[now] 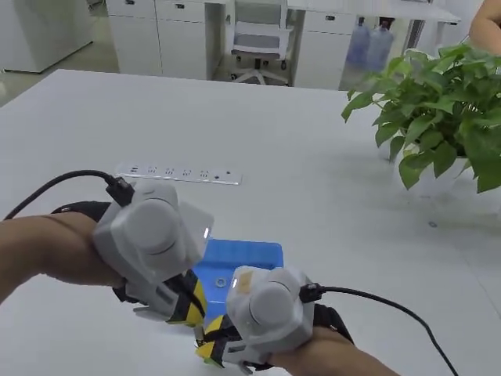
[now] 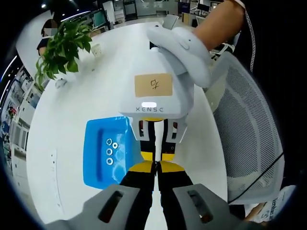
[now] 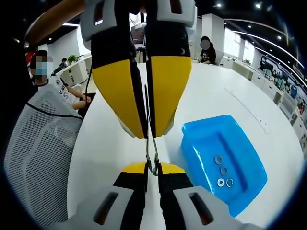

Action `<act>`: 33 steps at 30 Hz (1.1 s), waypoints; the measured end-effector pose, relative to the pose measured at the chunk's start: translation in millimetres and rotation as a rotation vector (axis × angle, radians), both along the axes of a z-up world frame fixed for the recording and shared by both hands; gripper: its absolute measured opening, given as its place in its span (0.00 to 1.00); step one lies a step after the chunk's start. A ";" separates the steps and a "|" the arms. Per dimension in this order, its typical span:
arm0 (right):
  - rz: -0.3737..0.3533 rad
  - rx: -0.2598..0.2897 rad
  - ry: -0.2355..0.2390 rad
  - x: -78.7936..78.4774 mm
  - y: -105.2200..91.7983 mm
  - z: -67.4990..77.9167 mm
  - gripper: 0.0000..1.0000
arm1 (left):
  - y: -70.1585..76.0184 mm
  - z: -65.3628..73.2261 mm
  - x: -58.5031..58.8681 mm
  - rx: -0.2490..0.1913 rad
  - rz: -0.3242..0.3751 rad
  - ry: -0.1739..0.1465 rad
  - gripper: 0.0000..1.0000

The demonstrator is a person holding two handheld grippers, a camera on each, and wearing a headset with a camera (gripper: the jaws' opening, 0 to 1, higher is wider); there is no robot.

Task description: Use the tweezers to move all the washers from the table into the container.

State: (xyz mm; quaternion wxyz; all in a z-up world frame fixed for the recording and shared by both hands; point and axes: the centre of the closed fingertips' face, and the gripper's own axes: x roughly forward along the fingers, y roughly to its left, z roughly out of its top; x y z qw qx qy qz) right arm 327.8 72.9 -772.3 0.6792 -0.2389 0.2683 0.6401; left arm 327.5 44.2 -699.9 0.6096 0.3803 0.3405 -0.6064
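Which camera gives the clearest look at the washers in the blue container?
The right gripper view: four washers lie unobstructed in the blue container. The left gripper view also shows four, but smaller. In the head view much of the container is hidden, and I can make out one washer there.

The left gripper point(image 2: 156, 166) and right gripper point(image 3: 152, 170) are showing white shells point(image 1: 156, 235), grey jaw bases and yellow-and-black tips point(image 3: 136, 168). A black cable point(image 1: 55, 185) is trailing from each. A tan label point(image 2: 153, 85) is marking the right one; black straps point(image 1: 78, 210) are wrapping the wrists.
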 end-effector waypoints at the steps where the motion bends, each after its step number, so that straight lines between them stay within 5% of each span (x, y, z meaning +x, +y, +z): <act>1: -0.001 0.000 -0.001 0.7 -0.1 1.5 0.09 | -0.1 1.5 0.4 0.000 0.000 -0.003 0.06; 22: 0.021 -0.017 -0.041 14.2 -6.7 35.9 0.09 | -5.8 36.3 11.8 -0.011 -0.003 -0.056 0.06; 33: 0.008 -0.023 -0.075 36.2 -14.5 49.2 0.09 | -13.9 49.9 32.0 -0.024 -0.008 -0.089 0.06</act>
